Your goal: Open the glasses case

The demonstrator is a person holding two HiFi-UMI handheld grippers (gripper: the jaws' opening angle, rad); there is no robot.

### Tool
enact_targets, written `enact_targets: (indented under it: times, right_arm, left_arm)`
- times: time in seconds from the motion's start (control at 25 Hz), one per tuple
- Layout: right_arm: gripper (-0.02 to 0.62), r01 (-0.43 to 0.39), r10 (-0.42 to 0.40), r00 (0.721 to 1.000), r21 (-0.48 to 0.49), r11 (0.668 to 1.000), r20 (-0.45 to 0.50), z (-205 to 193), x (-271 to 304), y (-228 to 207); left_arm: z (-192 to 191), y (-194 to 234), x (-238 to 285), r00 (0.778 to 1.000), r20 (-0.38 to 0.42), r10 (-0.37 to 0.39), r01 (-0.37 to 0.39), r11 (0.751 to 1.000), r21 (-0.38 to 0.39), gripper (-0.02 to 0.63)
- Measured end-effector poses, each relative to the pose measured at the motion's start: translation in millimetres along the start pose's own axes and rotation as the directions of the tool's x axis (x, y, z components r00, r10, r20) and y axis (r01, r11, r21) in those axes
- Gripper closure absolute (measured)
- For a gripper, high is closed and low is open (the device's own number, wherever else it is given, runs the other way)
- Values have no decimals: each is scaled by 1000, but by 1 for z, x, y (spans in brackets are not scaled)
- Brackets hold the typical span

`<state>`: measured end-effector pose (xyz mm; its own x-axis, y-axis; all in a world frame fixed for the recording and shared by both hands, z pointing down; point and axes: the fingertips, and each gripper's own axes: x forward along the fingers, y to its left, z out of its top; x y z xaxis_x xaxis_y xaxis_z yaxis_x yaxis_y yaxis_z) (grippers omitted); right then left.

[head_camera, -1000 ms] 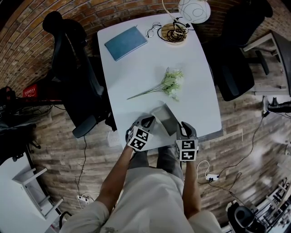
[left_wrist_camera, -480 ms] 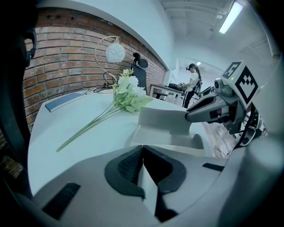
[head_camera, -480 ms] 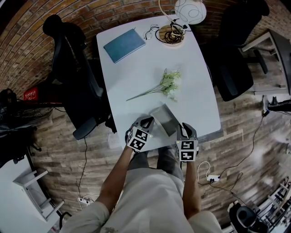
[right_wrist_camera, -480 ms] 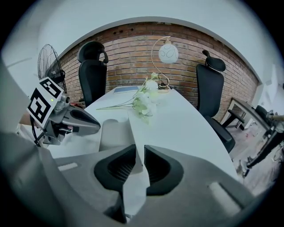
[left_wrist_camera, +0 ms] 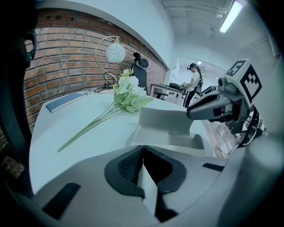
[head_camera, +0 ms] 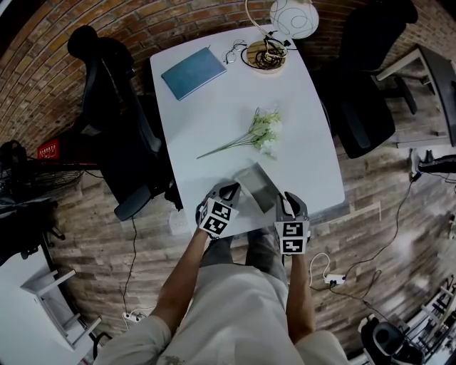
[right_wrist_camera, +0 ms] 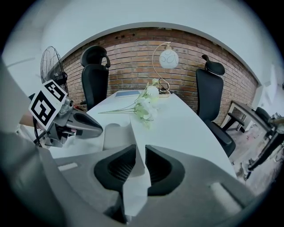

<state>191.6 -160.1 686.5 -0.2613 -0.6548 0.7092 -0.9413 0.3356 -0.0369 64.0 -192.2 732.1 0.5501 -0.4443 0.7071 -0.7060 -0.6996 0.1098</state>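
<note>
The grey glasses case [head_camera: 258,187] lies open near the table's front edge, its lid standing up at an angle. My left gripper [head_camera: 229,192] is shut on the thin edge of one flap of the case [left_wrist_camera: 171,126], which runs between its pads [left_wrist_camera: 126,166]. My right gripper [head_camera: 287,203] is shut on the other flap, a pale sheet pinched between its pads [right_wrist_camera: 159,166]. In the left gripper view the right gripper [left_wrist_camera: 208,106] holds the lid's far corner. In the right gripper view the left gripper [right_wrist_camera: 84,124] sits at the case [right_wrist_camera: 115,133].
A bunch of white flowers [head_camera: 260,132] lies mid-table. A blue book [head_camera: 194,73], glasses [head_camera: 235,50], a round wooden tray [head_camera: 265,55] and a globe lamp [head_camera: 293,16] are at the far end. Black office chairs [head_camera: 107,107] flank the white table [head_camera: 214,107].
</note>
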Motion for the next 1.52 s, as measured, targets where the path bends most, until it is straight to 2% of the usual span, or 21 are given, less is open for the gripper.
enact_targets:
  times: [0.24, 0.44, 0.68, 1.0, 1.2, 1.52]
  right_arm:
    - [532, 34, -31, 997, -35, 999, 77, 11, -12, -1]
    - [532, 50, -46, 988, -29, 998, 145, 37, -29, 7]
    - [532, 94, -87, 968, -19, 995, 234, 67, -57, 16]
    - [532, 172, -162, 933, -1, 985, 322, 96, -96, 29]
    - [532, 201, -192, 920, 7, 979, 341, 104, -111, 37]
    - [532, 232, -226, 909, 28, 972, 351, 108, -117, 38]
  left_arm:
    - [14, 1, -13, 999, 44, 7, -7, 1000, 5, 598]
    - [44, 2, -38, 990, 138, 13, -15, 1000, 10, 598]
    - [82, 0, -71, 966, 258, -8, -1, 999, 32, 598]
    - [119, -7, -114, 927, 370, -55, 25, 996, 86, 598]
    - [130, -11, -130, 911, 405, -83, 37, 992, 120, 598]
    - [136, -12, -138, 899, 423, -110, 51, 988, 148, 598]
